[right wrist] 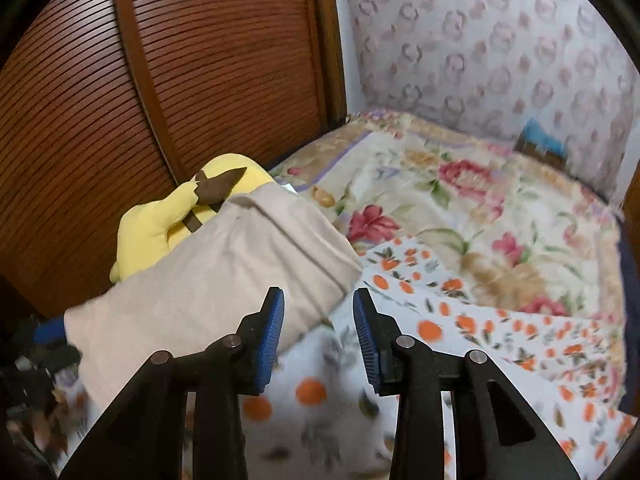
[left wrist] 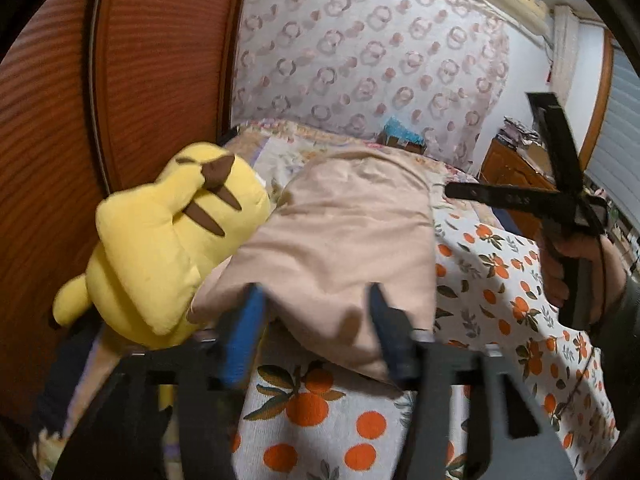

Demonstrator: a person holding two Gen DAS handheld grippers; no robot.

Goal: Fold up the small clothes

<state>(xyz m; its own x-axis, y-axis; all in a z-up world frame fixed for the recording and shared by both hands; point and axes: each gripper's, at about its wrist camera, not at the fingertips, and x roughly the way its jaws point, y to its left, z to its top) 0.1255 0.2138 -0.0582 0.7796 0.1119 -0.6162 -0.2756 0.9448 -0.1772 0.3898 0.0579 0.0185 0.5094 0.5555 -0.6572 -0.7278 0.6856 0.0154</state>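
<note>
- Beige garment [left wrist: 348, 232] lies on the bed [right wrist: 460, 208], on the orange-print sheet [left wrist: 500, 280]; long axis runs away from the left claw [left wrist: 316, 300] toward the wall.
- Left claw spread, near hem draped over its fingers, not pinched.
- Right claw [right wrist: 318, 320] spread, holding nothing; garment's edge sits just left of it.
- Left claw nearer.
- Yellow plush [left wrist: 168, 240] touches the garment's left side; could snag a fold that way.
</note>
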